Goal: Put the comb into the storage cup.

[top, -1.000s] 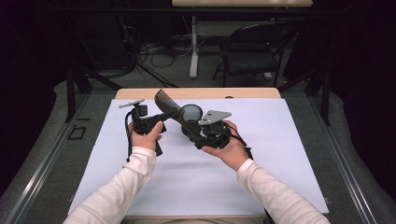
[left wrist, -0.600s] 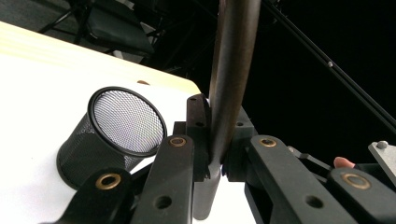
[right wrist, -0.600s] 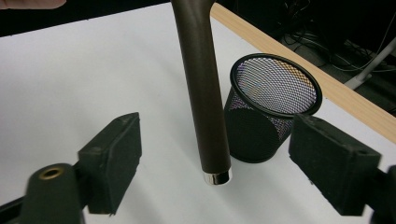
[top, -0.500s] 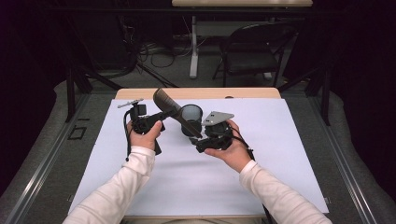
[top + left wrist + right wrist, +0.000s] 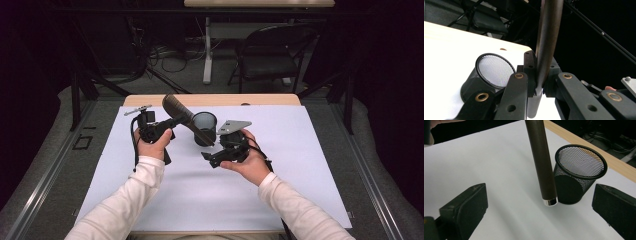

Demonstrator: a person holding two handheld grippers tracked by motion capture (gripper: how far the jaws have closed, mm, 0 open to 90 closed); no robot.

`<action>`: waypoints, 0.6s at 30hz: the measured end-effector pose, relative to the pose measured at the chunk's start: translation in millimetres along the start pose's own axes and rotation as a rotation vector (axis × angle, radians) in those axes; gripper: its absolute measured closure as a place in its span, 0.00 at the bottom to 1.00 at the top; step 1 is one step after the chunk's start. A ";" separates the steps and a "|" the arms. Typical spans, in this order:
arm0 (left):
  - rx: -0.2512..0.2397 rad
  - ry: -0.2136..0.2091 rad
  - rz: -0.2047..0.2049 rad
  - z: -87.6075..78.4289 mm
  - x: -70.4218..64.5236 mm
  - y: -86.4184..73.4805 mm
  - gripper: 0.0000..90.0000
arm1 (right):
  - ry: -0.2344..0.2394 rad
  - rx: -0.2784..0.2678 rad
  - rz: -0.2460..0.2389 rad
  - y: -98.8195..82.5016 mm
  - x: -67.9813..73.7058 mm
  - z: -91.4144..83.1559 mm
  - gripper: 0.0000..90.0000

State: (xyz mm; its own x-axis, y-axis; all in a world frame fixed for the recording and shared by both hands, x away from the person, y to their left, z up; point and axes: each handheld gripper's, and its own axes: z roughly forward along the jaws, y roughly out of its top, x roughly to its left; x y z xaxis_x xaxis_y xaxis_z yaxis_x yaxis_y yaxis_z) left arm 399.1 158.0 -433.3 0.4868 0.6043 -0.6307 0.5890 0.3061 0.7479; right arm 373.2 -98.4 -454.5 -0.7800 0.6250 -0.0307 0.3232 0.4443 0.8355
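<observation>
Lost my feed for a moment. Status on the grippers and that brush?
Left gripper shut on brush, handle tip down beside mesh cup. Right gripper jaws just opened, nothing between. Path to cup unblocked.

brush (image 5: 547, 37) top cut off (upper edge)

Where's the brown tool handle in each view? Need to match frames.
High view: handle slants from upper left down to the right, left of centre, clamped in the left gripper, its lower end crossing in front of the mesh cup.
Left gripper view: rises top centre, pinched between the jaws.
Right gripper view: comes down from top centre, silver-tipped end beside the cup.
Shared landmark: mesh cup.
</observation>
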 end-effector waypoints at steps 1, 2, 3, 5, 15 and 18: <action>-0.001 -0.001 0.001 -0.2 0.3 0.5 0.93 | -0.002 0.001 0.002 0.0 0.4 -0.1 0.00; -0.003 0.000 -0.002 -0.6 0.1 1.0 0.93 | -0.001 -0.001 0.005 0.1 0.5 -0.1 0.00; -0.004 -0.001 0.005 -1.1 0.5 1.7 0.93 | -0.003 -0.002 0.007 0.2 0.7 -0.1 0.00; -0.011 -0.002 0.017 -1.6 0.2 3.0 0.93 | -0.012 0.000 0.006 0.3 1.4 -0.4 0.00; -0.023 0.013 0.079 -3.9 -4.7 7.9 0.93 | -0.018 0.022 -0.014 -0.4 3.2 -1.7 0.00; -0.021 0.016 0.102 -4.5 -5.5 9.1 0.93 | -0.010 0.016 -0.020 -0.3 4.0 -2.5 0.00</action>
State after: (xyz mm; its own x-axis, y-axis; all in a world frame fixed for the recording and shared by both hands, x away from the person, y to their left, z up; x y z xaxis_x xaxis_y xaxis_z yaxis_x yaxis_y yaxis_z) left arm 398.9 160.8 -422.1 0.5331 0.6449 -0.5476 0.5234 0.2572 0.8124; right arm 368.7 -97.7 -453.5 -0.7812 0.6221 -0.0527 0.3162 0.4670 0.8258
